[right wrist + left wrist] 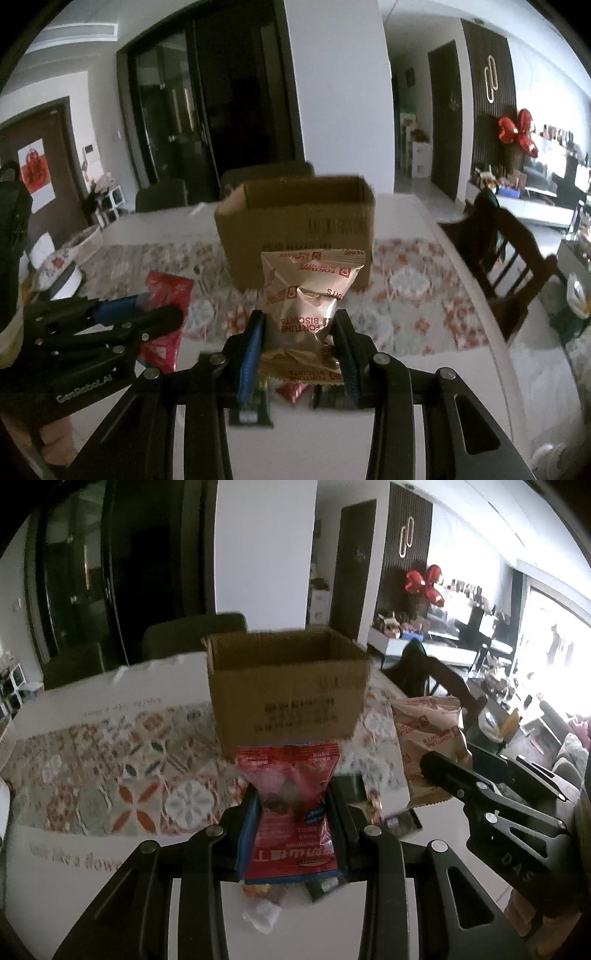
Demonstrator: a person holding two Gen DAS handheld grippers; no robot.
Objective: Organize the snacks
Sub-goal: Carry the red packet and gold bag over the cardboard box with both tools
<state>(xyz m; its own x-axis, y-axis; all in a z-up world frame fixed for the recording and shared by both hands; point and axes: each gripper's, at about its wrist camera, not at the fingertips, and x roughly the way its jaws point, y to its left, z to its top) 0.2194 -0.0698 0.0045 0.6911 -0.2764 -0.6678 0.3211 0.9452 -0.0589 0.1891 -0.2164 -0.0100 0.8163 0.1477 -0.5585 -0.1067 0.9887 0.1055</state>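
Note:
My left gripper (291, 805) is shut on a red snack packet (290, 812) and holds it above the white table, just short of an open cardboard box (288, 686). My right gripper (301, 332) is shut on a tan Fortune Biscuits bag (306, 299) and holds it in front of the same box (299, 225). The tan bag (428, 746) and right gripper also show at the right of the left wrist view. The left gripper with the red packet (166, 295) shows at the left of the right wrist view.
Small loose snacks lie on the table below the grippers: dark packets (255, 410), a red one (291, 393), a clear wrapper (260, 915). The box stands on a patterned floral runner (110, 775). A dark wooden chair (506, 254) stands at the table's right edge.

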